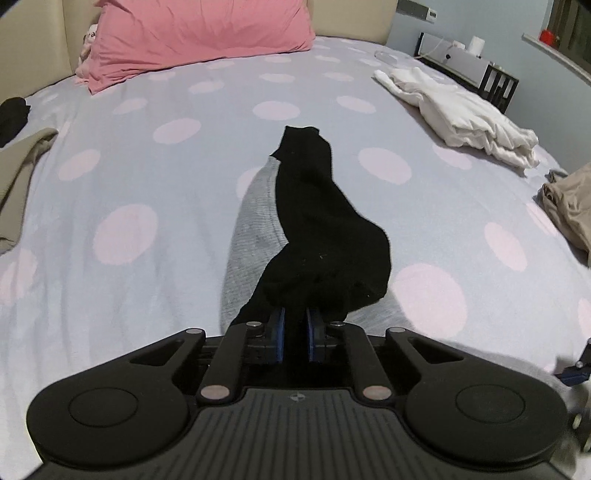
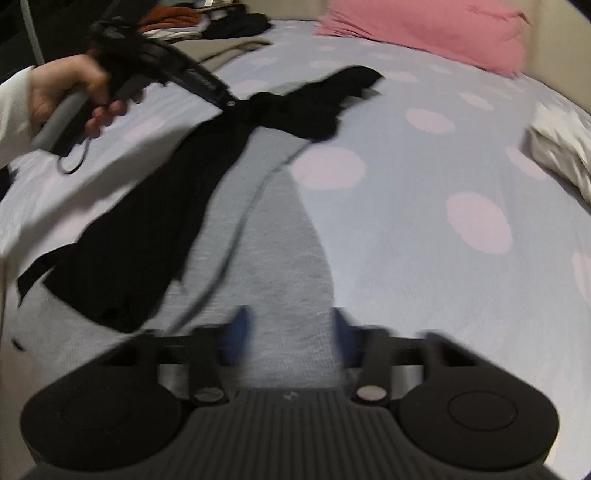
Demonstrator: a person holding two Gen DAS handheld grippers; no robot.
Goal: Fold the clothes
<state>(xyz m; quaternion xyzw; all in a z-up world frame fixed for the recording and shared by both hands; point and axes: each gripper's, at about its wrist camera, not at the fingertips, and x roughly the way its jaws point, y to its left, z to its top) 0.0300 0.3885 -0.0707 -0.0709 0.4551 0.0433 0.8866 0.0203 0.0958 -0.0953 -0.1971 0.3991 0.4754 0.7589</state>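
A black and grey garment [image 1: 314, 221] lies along the polka-dot bed. My left gripper [image 1: 294, 325] is shut on a bunched black part of it and holds it just above the grey panel [image 1: 255, 221]. In the right wrist view the same garment [image 2: 155, 229] stretches from the near left to the middle, with the left gripper [image 2: 236, 101] clamped on the black fabric. My right gripper [image 2: 291, 332] is open and empty, low over the grey part [image 2: 288, 258]. The right wrist view is motion-blurred.
A pink pillow [image 1: 199, 33] lies at the head of the bed. A white garment pile [image 1: 461, 114] lies at the right, a beige garment [image 1: 569, 206] at the right edge, another beige piece [image 1: 18, 177] at the left. A bedside table [image 1: 476, 66] stands beyond.
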